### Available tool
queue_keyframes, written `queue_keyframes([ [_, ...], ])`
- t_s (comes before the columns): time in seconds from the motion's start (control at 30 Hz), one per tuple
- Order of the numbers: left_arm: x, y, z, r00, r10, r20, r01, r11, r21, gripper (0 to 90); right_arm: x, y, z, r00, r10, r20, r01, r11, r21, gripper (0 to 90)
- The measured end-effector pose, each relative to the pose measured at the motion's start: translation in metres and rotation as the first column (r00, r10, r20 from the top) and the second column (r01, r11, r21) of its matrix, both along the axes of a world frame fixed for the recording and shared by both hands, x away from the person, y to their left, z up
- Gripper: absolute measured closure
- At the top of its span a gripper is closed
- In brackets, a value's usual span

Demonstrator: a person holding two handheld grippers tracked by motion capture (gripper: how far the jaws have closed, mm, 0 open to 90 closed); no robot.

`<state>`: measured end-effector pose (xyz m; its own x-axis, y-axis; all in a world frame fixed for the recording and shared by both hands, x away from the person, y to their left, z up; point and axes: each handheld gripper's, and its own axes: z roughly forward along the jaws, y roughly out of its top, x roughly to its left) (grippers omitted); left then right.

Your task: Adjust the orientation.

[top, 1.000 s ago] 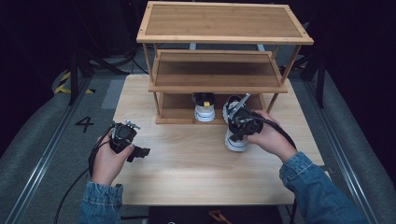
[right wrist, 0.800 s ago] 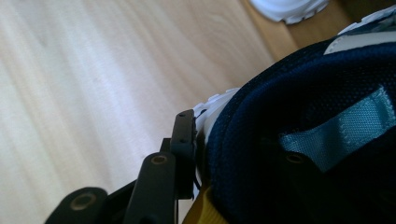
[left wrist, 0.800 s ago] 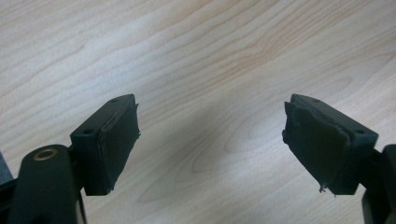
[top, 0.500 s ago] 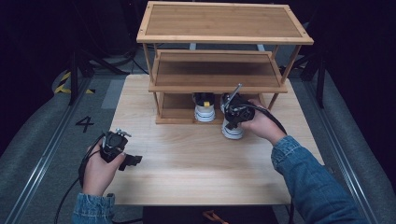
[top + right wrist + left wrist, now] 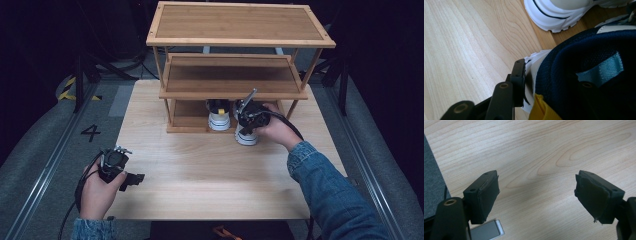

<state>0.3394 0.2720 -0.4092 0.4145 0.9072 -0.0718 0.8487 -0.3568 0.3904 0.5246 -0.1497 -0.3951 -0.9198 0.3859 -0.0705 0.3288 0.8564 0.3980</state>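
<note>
Pale wood-grain tabletop runs under everything, dark floor around it. My right gripper sits at the collar of a white sneaker with navy mesh lining, a yellow heel tab and a pale blue pull loop; its jaws have just been opening, one outside the white heel wall, the other inside the padded collar. That shoe stands on the table just before the three-tier bamboo rack, beside its smooth-soled, navy-striped twin white sneaker on the bottom shelf. My left gripper hangs wide over bare table, worn rubber pads apart
</note>
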Motion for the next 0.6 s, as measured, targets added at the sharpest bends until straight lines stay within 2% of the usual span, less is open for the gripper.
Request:
queue_keyframes([
  [0.13, 0.003, -0.004, 0.0, 0.9998, -0.019, -0.001, 0.019, 0.9998, -0.004, 19.6, -0.004, 0.001, 0.004, 0.9949, 0.019, 0.099, -0.017, 1.0, -0.017, 50.3],
  [0.3, 0.009, -0.009, -0.001, 0.9994, -0.035, -0.004, 0.035, 0.9994, -0.002, 19.4, -0.009, -0.002, 0.009, 0.9887, 0.007, 0.15, -0.009, 1.0, 0.014, 45.2],
  [0.43, 0.015, -0.014, 0.0, 0.9984, -0.057, -0.002, 0.057, 0.9984, -0.002, 19.4, -0.017, -0.005, 0.015, 0.9769, -0.01, 0.213, 0.005, 1.0, 0.023, 44.7],
  [0.5, 0.02, -0.018, -0.001, 0.9977, -0.068, -0.005, 0.068, 0.9977, -0.004, 19.2, -0.025, -0.008, 0.022, 0.967, -0.03, 0.253, 0.014, 0.998, 0.064, 44.9],
  [0.53, 0.022, -0.02, -0.001, 0.9975, -0.071, -0.005, 0.071, 0.9975, -0.002, 19.2, -0.029, -0.01, 0.025, 0.9663, -0.045, 0.253, 0.024, 0.996, 0.086, 44.7],
  [0.6, 0.028, -0.024, -0.001, 0.9963, -0.085, -0.002, 0.085, 0.9963, 0.002, 19.3, -0.035, -0.014, 0.033, 0.9547, -0.077, 0.288, 0.047, 0.993, 0.111, 44.6],
])
